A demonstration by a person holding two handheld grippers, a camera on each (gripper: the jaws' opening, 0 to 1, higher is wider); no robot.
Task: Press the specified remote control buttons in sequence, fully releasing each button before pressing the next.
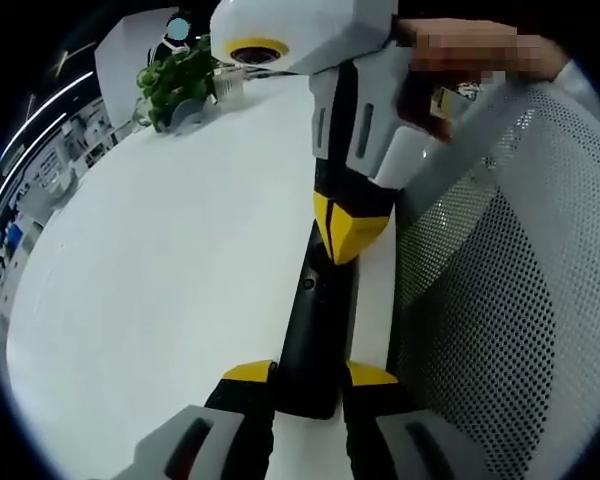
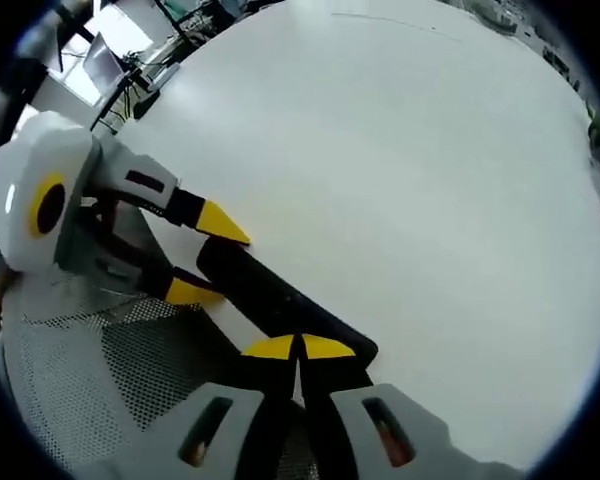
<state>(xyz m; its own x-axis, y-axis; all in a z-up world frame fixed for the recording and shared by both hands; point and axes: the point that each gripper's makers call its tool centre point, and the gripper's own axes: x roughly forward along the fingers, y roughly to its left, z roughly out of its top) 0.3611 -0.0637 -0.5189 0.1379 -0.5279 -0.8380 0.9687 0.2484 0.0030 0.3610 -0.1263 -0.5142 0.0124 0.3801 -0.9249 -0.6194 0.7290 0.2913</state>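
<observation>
**Remote clamped at one end, tip down on the other**

In my left gripper view, the white table (image 1: 150, 290) spreads across the left side, with a potted plant (image 1: 177, 85) far off at its back edge. Moving right, my left gripper (image 1: 310, 378) has its yellow-tipped jaws set on either side of the near end of the black remote (image 1: 318, 330), which lies along the table's right edge. My right gripper (image 1: 348, 235) comes down from above with its yellow tips together, touching the remote's top face further along. A mesh chair back (image 1: 510, 290) stands just beside the table on the right.

In my right gripper view, the left gripper (image 2: 205, 260) sits at the left, one yellow tip above the remote (image 2: 280, 300) and one below it. The chair mesh (image 2: 100, 370) lies under it. At bottom centre my right gripper (image 2: 298, 348) has its jaws closed flat against each other, holding nothing, tips on the remote's end. The table (image 2: 400, 170) runs on to the right.
</observation>
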